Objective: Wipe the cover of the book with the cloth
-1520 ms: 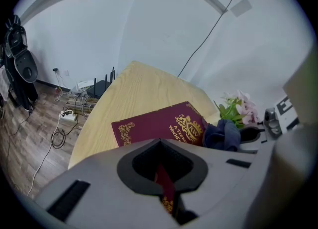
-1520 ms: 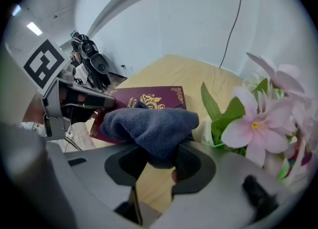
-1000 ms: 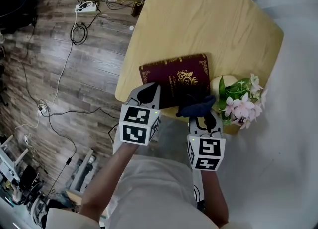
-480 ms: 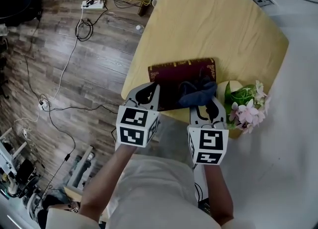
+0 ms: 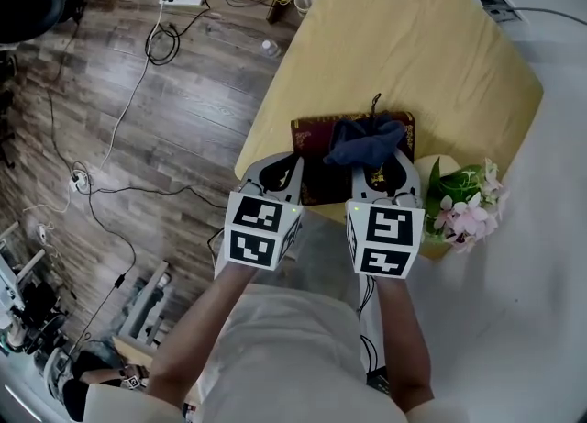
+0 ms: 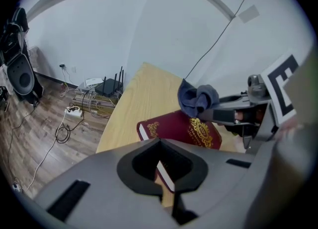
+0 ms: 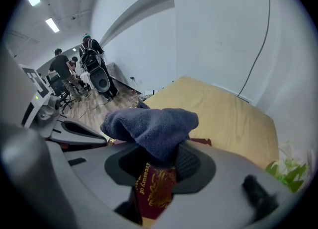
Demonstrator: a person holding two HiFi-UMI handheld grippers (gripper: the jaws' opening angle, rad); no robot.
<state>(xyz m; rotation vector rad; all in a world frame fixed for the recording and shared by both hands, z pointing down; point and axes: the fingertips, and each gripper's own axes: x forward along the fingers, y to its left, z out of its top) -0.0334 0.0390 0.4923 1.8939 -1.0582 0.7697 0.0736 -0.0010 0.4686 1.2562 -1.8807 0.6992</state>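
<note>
Item: book [image 5: 312, 141], dark red with gilt emblem, flat at the near edge of the table [image 5: 413, 45]. Left gripper [image 5: 280, 173]: jaws drawn together on the book's near-left corner, pinning it, as far as my feed shows. Right gripper [image 5: 379, 166]: jaws clamped on a wad of blue cloth [image 5: 365, 139], which sits over the middle of the book. Hazards I log: the cloth is pinched by one fold only, so a dragging stroke could pull it free; the bare jaw tips could then scuff the gilt. A hard push could slide the book off the table if the left hold slackens. Flowers [image 5: 468, 210] stand just right of the book, within a sweep's reach. Not legible: whether the cloth touches the cover, and the book's near half under both grippers.
</note>
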